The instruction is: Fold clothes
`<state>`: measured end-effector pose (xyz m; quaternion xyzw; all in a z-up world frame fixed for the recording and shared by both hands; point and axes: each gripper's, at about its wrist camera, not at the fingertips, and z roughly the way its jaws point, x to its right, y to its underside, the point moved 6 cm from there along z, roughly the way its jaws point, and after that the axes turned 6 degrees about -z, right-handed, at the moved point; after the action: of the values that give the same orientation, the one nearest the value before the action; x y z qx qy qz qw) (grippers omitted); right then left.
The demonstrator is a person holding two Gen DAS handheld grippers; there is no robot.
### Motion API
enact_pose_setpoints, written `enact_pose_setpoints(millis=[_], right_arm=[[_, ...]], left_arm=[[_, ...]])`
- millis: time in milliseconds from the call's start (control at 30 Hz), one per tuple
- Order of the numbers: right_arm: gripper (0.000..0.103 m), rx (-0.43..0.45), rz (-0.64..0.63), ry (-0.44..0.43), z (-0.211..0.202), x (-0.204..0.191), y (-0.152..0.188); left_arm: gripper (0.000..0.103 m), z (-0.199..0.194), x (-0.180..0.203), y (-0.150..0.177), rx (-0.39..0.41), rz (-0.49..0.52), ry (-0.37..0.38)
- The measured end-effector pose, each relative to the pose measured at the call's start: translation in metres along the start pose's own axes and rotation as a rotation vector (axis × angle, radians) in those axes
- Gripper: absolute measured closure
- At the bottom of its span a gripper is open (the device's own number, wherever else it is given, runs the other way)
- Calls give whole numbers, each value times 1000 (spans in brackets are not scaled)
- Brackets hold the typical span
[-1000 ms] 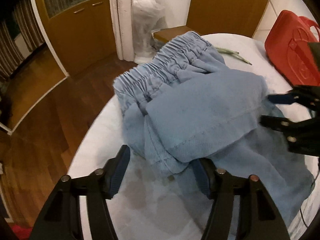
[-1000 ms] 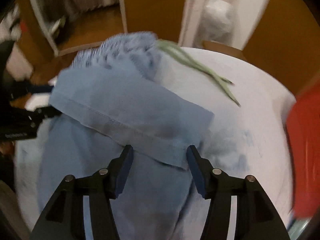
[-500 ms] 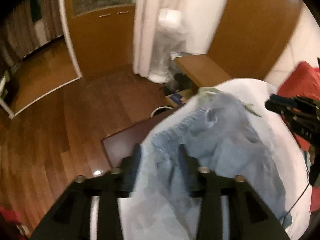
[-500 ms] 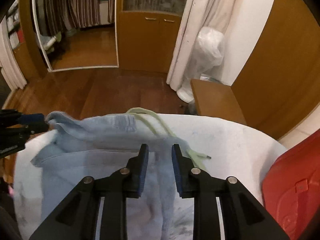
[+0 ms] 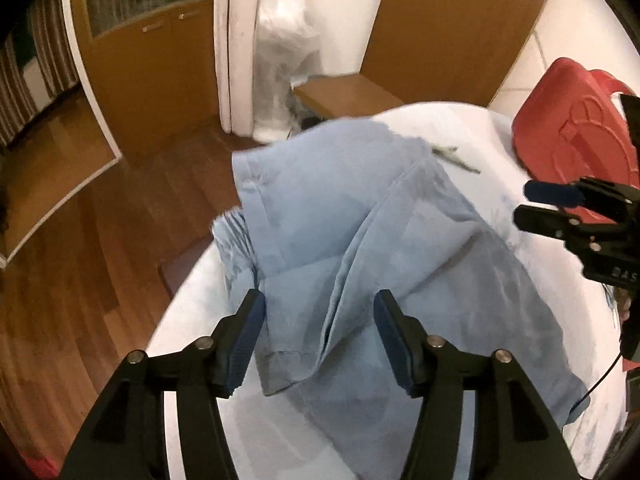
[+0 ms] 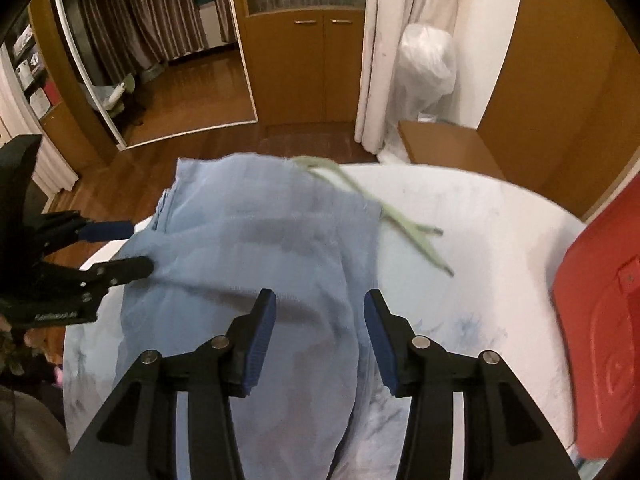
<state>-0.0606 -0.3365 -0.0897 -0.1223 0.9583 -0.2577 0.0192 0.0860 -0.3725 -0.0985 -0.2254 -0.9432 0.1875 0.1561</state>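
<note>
The light-blue trousers [image 6: 256, 264] lie folded lengthwise, long axis running away toward the table's [image 6: 480, 240] far edge. Both the left gripper [image 5: 318, 338] and the right gripper [image 6: 320, 338] have just been opening; their jaws stand apart over the cloth, gripping nothing.

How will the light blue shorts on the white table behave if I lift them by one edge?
The light blue shorts will probably hang limp: the cloth already lies in soft folds and creases. They look thin, so likely light. The pale green drawstring trails loose on the white table and may dangle or snag.
</note>
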Motion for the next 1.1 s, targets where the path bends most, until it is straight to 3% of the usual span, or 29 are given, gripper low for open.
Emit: enact_pose_setpoints(millis=[233,500,533,567,600,667,800,833,900,933,967,1033,1100], right_arm=[[57,22,33,-91,24,5,-15],[55,16,-25,-106,74,5,-34],[54,7,-32,-109,81,4,-35],[53,-2,-39,-113,88,3,-36],[64,-21,-48,-116,93,2,-35],[100,-39,-86,-87,95,-3,-33],[100,94,-93,-40,55,-1,-44],[100,134,-73,-25,44,5,-48],[100,187,-21,24,28,23,-56],[100,187,5,35,27,33,-58],[99,173,31,47,29,39,-58],[93,142,73,66,35,49,-55],[76,113,107,81,41,55,-51]], left_arm=[[45,3,-3,11,-7,16,-11],[45,26,-3,11,-18,27,-29],[50,26,-3,11,-14,33,-23],[73,23,-3,10,-7,37,-11],[83,20,-3,9,-4,42,1],[89,9,-2,3,15,52,13],[90,-15,8,-21,100,97,23],[90,-15,11,-30,119,111,13],[74,-12,12,-45,130,111,-8],[53,-10,11,-53,137,105,-26],[41,-9,4,-59,145,73,-66],[41,-11,-8,-65,145,32,-76],[41,-14,-19,-65,145,9,-95]])
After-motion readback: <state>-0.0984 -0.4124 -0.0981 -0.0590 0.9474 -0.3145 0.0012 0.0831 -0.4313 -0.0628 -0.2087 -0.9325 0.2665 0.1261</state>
